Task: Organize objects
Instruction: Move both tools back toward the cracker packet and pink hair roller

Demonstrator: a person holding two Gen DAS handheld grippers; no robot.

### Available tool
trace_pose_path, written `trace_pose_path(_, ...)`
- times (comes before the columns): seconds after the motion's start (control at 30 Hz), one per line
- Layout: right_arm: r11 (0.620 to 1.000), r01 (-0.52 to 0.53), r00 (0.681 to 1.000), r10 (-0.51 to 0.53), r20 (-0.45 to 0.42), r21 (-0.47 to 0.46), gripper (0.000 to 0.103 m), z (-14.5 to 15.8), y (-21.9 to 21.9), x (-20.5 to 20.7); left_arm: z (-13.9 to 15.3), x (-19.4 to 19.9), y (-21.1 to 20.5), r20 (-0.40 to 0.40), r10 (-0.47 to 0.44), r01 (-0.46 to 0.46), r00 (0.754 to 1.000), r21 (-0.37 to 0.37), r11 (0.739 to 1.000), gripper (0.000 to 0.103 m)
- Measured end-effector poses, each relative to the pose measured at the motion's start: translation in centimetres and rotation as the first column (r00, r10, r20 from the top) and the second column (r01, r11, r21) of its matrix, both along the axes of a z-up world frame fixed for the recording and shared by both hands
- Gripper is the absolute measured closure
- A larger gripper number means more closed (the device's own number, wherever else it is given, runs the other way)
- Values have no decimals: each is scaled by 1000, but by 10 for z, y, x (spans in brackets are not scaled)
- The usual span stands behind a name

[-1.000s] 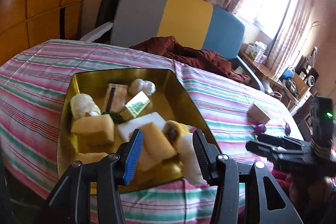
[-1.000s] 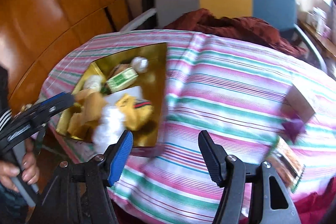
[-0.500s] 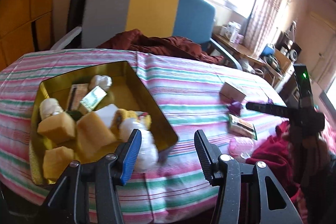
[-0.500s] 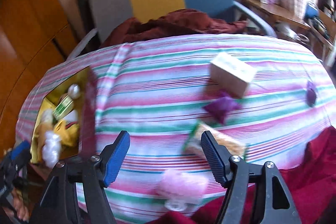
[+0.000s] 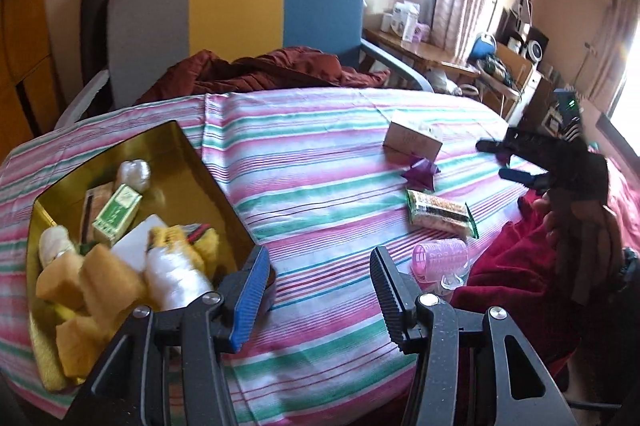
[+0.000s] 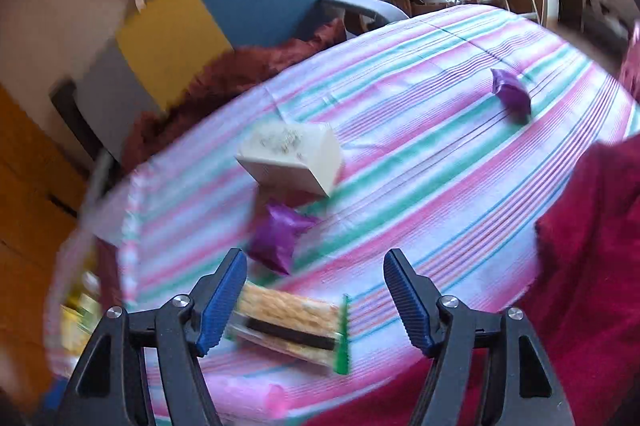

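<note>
Striped cloth in pink, green and white covered the tabletop (image 5: 320, 162), with a grey, yellow and blue chair (image 5: 236, 14) behind it at twelve o'clock and a rust-brown garment (image 5: 260, 70) heaped on the seat. In the left wrist view a gold tray (image 5: 208, 170) sat at nine o'clock, crowded with yellow sponges (image 5: 96, 286), a green carton (image 5: 118, 212) and a white bundle (image 5: 176, 278). Dark red fabric (image 5: 516, 266) lay over the tabletop edge at four o'clock.

Loose things were grouped at about two o'clock from the tray: a cream box (image 5: 414, 140), just nearer a purple wrapper (image 5: 420, 176), then a snack packet (image 5: 440, 212) with green ends, and nearest a pink hair roller (image 5: 440, 256) beside the red fabric. A second purple wrapper (image 6: 510, 94) lay well apart at one o'clock in the right wrist view.

The left tongs (image 5: 316, 286) stood parted over bare cloth, just beside the tray's near corner, gripping nothing. The right tongs (image 6: 316, 300) had just been opening, and stood wide above the snack packet (image 6: 292, 324), which showed between the pads; whether it touched them could not be told through the blur.
</note>
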State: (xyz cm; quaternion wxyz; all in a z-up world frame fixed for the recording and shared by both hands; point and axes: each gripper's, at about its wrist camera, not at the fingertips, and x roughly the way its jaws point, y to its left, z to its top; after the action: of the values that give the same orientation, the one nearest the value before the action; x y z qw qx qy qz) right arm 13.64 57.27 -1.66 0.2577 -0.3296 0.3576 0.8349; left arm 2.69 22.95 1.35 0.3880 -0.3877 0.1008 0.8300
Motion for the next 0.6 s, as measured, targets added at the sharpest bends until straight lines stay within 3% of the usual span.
trace_pose_path(0.4,995,23,995,-33,-94,-98,26,-6,13,5,-26,5,81,68,-131,135,989,-61,989,50)
trace_pose_path(0.6,995,11,997,-18,-76,-104,26,-8,13,1,-42,23,117,102,-225,235,969,-95,967,44)
